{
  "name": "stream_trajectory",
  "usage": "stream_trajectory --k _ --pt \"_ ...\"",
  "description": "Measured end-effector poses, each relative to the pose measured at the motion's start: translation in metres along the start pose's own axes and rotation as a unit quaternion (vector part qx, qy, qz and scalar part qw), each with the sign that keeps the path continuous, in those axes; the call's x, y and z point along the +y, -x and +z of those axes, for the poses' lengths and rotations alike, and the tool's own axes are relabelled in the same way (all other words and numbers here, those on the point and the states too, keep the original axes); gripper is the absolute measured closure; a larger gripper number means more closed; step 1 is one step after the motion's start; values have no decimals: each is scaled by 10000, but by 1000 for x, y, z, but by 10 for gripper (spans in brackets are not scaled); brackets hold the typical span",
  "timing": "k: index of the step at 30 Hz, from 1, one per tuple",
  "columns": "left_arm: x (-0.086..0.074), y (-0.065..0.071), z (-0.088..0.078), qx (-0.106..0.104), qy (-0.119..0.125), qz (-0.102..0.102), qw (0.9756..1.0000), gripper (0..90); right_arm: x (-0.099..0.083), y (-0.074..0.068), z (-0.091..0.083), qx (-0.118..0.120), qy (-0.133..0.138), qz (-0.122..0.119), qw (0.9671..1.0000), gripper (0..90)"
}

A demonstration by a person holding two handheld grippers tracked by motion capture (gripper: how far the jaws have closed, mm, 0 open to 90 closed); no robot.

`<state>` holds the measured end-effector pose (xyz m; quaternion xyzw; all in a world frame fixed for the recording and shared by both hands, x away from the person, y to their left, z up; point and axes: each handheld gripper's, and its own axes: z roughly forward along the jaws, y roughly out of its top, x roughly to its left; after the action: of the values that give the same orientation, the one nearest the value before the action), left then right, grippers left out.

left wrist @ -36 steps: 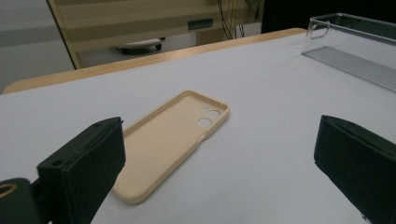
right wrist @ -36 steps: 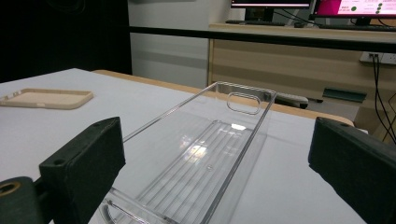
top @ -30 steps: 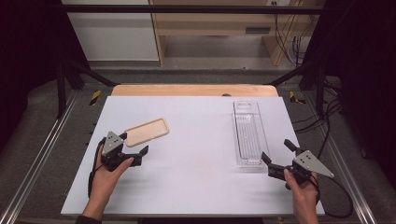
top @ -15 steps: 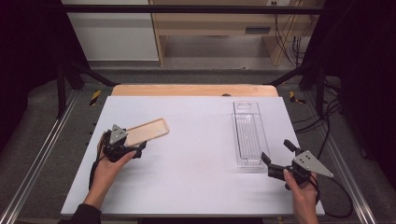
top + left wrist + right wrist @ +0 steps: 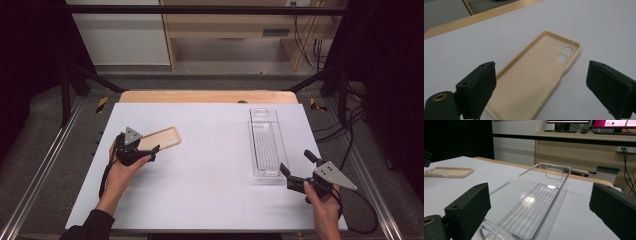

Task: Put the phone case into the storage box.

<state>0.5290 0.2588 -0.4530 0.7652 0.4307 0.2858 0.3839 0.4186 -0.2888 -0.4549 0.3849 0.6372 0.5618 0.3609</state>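
While the high view looks down on the white table [image 5: 210, 170], the left gripper [image 5: 142, 152] sits at the near end of a beige phone case [image 5: 162, 138], and the right gripper [image 5: 296, 169] is just beside a clear plastic tray [image 5: 266, 142]. Seen from the left gripper view, its jaws stand apart around the case [image 5: 536, 75], not touching it. Seen from the right gripper view, the jaws gape wide before the tray [image 5: 534, 205].

White table [image 5: 210, 200], wooden desk [image 5: 230, 22], monitors [image 5: 589, 123].
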Motion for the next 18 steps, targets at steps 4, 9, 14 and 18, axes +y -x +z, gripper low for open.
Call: stream_trajectory --k 4,9,14,18 --pt "-1 2 3 77 -156 44 9998 260 -1 -1 0 10 -14 15 10000 38" --pt "0 5 3 94 -146 59 9998 490 -1 0 0 3 4 10 10000 39" --pt "-1 6 5 -7 -234 -81 9997 697 -1 0 0 5 -11 24 10000 40" --pt "-2 7 10 -80 -431 -305 9986 822 -1 0 1 -1 -27 -11 10000 41"
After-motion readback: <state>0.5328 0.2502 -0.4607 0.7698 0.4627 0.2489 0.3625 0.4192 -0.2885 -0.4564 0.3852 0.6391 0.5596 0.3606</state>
